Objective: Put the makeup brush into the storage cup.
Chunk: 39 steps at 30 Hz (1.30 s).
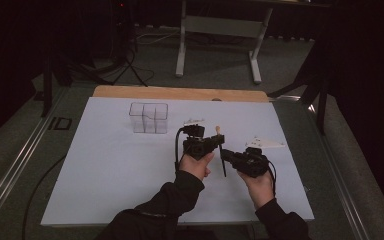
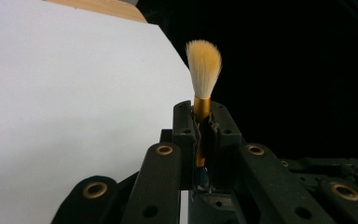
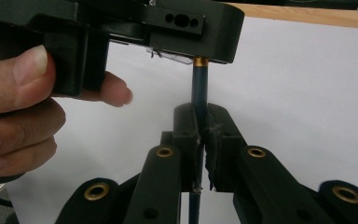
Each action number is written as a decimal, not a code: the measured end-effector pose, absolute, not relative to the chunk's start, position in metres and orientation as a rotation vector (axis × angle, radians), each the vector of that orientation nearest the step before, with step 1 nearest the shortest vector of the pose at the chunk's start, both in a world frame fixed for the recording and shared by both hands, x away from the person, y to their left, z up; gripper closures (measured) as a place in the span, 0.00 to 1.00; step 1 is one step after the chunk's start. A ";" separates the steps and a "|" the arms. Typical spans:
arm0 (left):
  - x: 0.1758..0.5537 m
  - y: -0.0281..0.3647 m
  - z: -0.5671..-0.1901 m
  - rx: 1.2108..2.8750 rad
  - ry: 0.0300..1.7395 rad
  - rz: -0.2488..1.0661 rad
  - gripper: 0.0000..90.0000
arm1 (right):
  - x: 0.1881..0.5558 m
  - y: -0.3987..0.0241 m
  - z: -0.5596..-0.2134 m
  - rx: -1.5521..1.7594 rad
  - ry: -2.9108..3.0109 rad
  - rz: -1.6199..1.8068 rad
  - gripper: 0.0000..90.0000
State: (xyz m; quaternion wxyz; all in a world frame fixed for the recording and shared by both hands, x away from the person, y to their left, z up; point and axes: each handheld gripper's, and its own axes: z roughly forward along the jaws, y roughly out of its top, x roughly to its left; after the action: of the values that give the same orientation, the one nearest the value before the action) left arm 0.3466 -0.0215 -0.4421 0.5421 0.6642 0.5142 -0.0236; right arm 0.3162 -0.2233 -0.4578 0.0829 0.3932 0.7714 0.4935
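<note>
both grippers hold one brush between them above the white sheet [image 1: 130, 170] that covers the table; the left gripper [image 2: 202, 122] has its jaws pressed together on the gold ferrule of the makeup brush [image 2: 204, 70], whose pale cream bristles fan out beyond the jaw tips against the dark background; the gold band sits right at the tips and runs down between the pads; in the high view the left gripper [image 1: 215, 136] sits in the left hand [image 1: 196, 165] near the middle of the sheet, with the brush's light tuft [image 1: 219, 129] showing just past it; the right gripper [image 3: 203, 122] is clamped on the dark blue handle [image 3: 199, 86] of the same brush, the thin shaft rising straight up from between its closed jaws to the gold ring under the body of the left gripper; fingers of the left hand [image 3: 18, 107] wrap that black body at the left of the right gripper view; in the high view the right gripper [image 1: 226, 156] lies in the right hand [image 1: 259, 184], angled toward the left one, the two close together; a clear plastic organiser [image 1: 148, 118] with compartments stands upright on the sheet, well apart toward the far left; a small white piece [image 1: 265, 143] lies flat on the sheet just beyond the right gripper; the wooden table edge [image 1: 180, 93] shows past the far side of the sheet.
</note>
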 end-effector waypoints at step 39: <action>0.344 -0.004 -0.417 1.639 1.062 0.096 0.93 | 0.319 -0.211 -0.466 1.075 2.446 1.472 0.13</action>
State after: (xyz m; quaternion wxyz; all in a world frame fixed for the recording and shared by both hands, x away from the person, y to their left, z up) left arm 0.3443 -0.0035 -0.4172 0.5590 0.6951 0.4502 0.0408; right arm 0.3190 -0.2112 -0.4659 0.0456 0.3519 0.8011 0.4820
